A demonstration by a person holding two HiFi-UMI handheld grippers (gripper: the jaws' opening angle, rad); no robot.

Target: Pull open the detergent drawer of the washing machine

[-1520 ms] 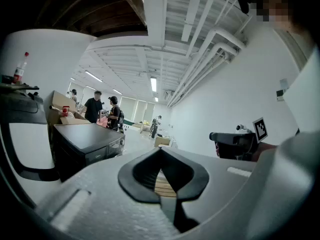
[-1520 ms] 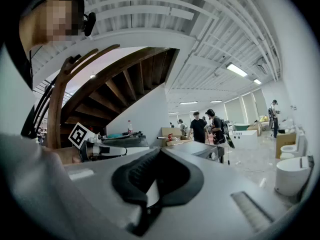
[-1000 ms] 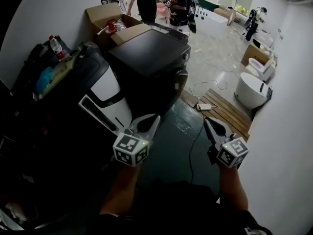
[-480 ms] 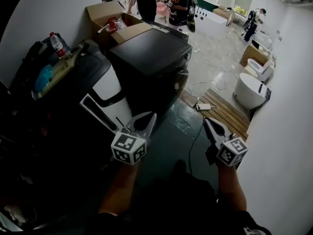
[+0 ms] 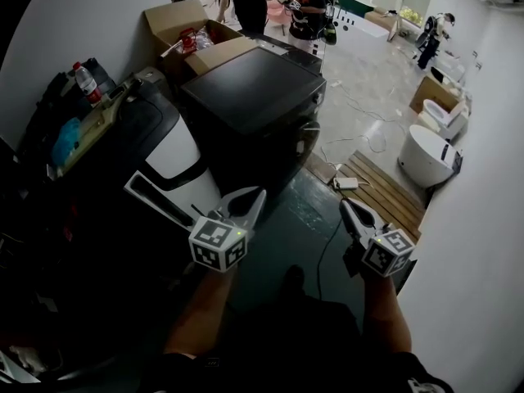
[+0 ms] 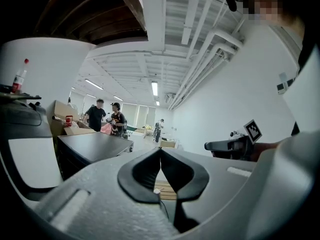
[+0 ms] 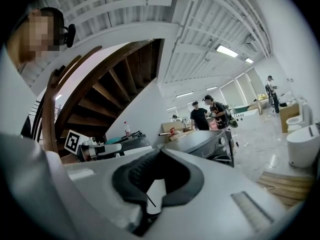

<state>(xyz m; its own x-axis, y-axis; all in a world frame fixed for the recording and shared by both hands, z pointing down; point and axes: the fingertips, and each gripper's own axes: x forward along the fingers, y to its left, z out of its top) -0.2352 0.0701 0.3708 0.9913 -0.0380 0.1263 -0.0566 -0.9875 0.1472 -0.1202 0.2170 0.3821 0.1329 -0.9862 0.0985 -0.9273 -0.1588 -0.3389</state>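
Both forearms reach forward from the bottom of the head view, parallel and well apart, each gripper pointing roughly level toward the far end of the room.

The left gripper [image 5: 255, 196] is clenched: its dark pads meet at the tips and nothing lies between them. The right gripper [image 5: 345, 205] is likewise clenched and grasps nothing. The marker cubes sit at the rear of each gripper, above the wrists.

The black box-shaped washing machine [image 5: 250, 84] stands ahead of the left gripper, beyond its tips and apart from them. Its front panel, with a round dial, faces the dark green floor ahead of the right gripper. The detergent drawer cannot be made out on that panel. Neither gripper touches the machine.

A rounded black-and-white appliance [image 5: 176, 150] stands to the left of the left gripper, near it.

Containers:
- An open brown cardboard box [image 5: 168, 16] stands behind the washing machine, well ahead of both grippers. It holds a red-and-white package [image 5: 188, 41]; the rest of its contents are too small to identify.
- A clear plastic bottle with a red cap [image 5: 84, 82] stands upright on dark clutter, far left of the left gripper.
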